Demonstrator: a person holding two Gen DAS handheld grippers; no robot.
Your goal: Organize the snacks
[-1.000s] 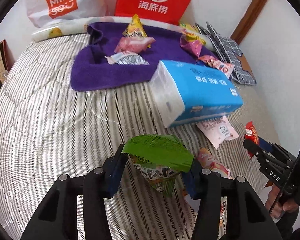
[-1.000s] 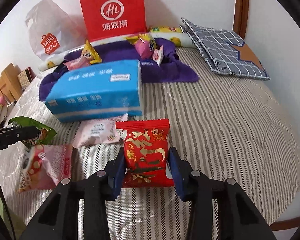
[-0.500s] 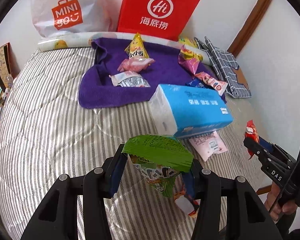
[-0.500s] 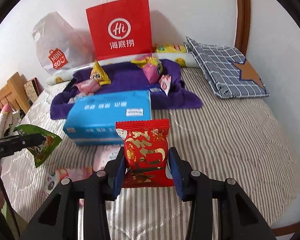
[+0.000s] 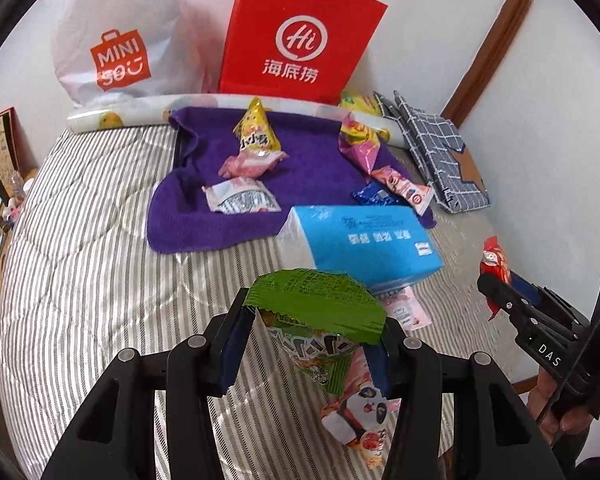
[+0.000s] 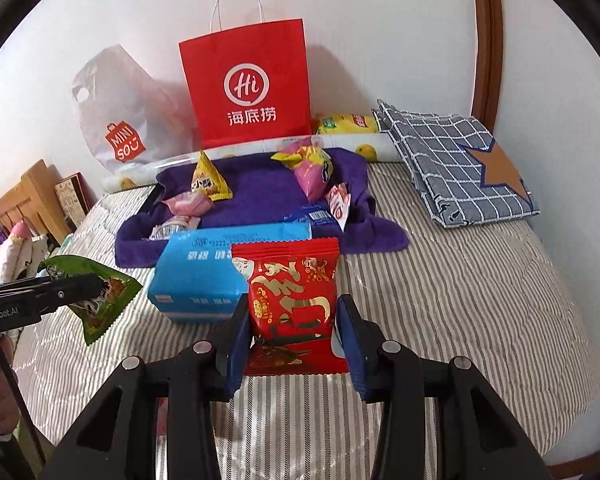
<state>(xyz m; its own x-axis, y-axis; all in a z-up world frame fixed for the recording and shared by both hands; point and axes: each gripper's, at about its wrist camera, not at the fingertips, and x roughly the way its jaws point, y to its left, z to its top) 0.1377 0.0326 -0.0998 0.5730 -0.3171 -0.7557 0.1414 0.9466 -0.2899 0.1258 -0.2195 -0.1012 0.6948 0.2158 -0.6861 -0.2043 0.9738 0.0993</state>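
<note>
- While both packets hang above the striped bed (image 6: 460, 300), the left hand-held gripper (image 5: 312, 344) has its jaws partly closed on a green snack packet (image 5: 316, 312), pinching it at both sides
- The right hand-held gripper (image 6: 292, 332) is likewise closed partway on a red snack packet (image 6: 292, 292), which stands upright between its blue pads (image 6: 236, 344)
- A blue tissue pack (image 5: 360, 244) lies on the bed just beyond both packets, its far edge at a purple towel (image 5: 308, 184)
- On the towel sit several small snacks, among them a yellow triangular packet (image 5: 256, 132)
- A pink panda packet (image 5: 360, 408) lies on the bed below the green one
- A red paper bag (image 6: 248, 84) and a white plastic bag (image 6: 120, 120) stand against the wall
</note>
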